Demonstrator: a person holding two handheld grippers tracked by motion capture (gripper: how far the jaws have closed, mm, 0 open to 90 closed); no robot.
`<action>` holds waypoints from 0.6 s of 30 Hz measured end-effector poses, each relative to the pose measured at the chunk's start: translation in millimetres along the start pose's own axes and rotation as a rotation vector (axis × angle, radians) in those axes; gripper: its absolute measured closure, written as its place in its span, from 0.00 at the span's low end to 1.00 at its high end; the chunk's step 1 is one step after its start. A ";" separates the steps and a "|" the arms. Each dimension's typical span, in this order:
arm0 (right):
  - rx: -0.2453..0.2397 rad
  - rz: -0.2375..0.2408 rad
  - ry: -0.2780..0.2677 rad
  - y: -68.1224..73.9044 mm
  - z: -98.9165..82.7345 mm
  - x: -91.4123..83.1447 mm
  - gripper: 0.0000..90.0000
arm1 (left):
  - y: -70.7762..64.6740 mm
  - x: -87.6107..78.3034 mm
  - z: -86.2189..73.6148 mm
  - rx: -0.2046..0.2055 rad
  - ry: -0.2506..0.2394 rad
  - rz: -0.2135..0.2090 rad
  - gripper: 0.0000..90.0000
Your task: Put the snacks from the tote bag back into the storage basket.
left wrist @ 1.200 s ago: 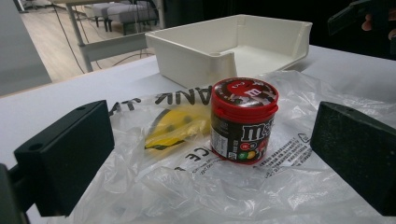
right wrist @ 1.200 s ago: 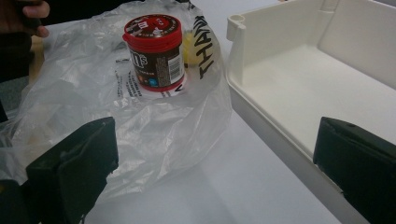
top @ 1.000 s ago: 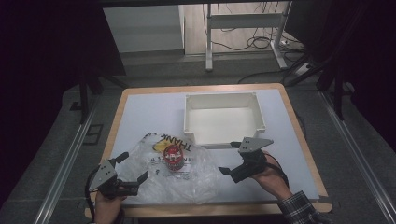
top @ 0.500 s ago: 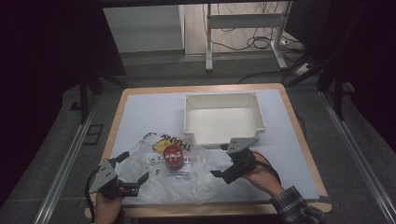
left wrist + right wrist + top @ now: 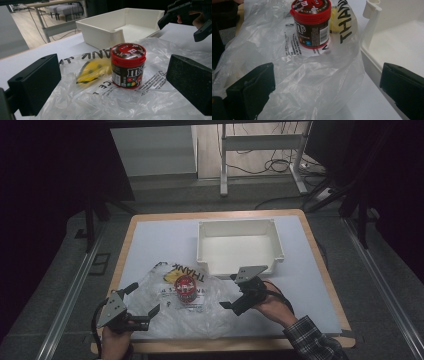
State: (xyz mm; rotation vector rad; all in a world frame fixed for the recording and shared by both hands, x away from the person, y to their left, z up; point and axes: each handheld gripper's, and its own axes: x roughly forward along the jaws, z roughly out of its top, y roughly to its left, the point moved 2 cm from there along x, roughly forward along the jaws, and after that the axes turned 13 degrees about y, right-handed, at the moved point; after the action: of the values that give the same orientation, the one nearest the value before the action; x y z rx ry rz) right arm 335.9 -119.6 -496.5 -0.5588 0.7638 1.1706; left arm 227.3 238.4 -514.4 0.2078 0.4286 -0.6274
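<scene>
A brown candy jar with a red lid (image 5: 186, 288) stands upright on a crumpled clear plastic bag (image 5: 210, 312) printed "THANK", near the table's front. My left gripper (image 5: 144, 298) is open at the bag's left edge, and its jaws frame the jar (image 5: 128, 65) from a short distance. My right gripper (image 5: 231, 292) is open at the bag's right edge, low over the plastic, with nothing between its jaws. In the right gripper view the jar (image 5: 312, 25) stands ahead, beyond the rumpled bag (image 5: 307, 82).
An empty white bin (image 5: 240, 247) sits behind the bag, close to the right gripper; its corner (image 5: 372, 15) rises just right of the jar. A yellow item (image 5: 91, 71) lies inside the bag left of the jar. White tabletop (image 5: 305, 270) lies right of the bin.
My right gripper has moved left and down, from beside the bin's front corner to the bag's right edge. The left gripper and the jar have stayed in place.
</scene>
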 end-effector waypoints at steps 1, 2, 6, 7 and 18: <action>0.003 0.001 0.000 0.0 0.8 0.6 0.00 | -0.1 0.3 0.0 0.001 0.003 0.002 0.00; 0.003 0.001 0.000 0.0 0.8 0.6 0.00 | -0.1 0.3 0.0 0.001 0.003 0.002 0.00; -0.002 0.004 0.001 -0.4 4.2 2.6 0.00 | -0.4 0.4 0.0 0.001 0.004 0.004 0.00; -0.001 0.003 0.004 -0.5 5.8 3.9 0.00 | -0.5 0.3 0.0 0.002 0.005 0.005 0.00; -0.001 0.008 0.018 -3.1 11.1 11.8 0.00 | -0.9 0.6 0.0 0.008 0.009 0.010 0.00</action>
State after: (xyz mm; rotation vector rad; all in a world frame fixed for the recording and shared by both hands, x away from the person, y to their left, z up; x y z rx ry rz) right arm 343.8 -105.2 -498.7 -0.5683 0.7815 1.1744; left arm 227.2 237.3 -514.7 0.2206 0.4333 -0.6183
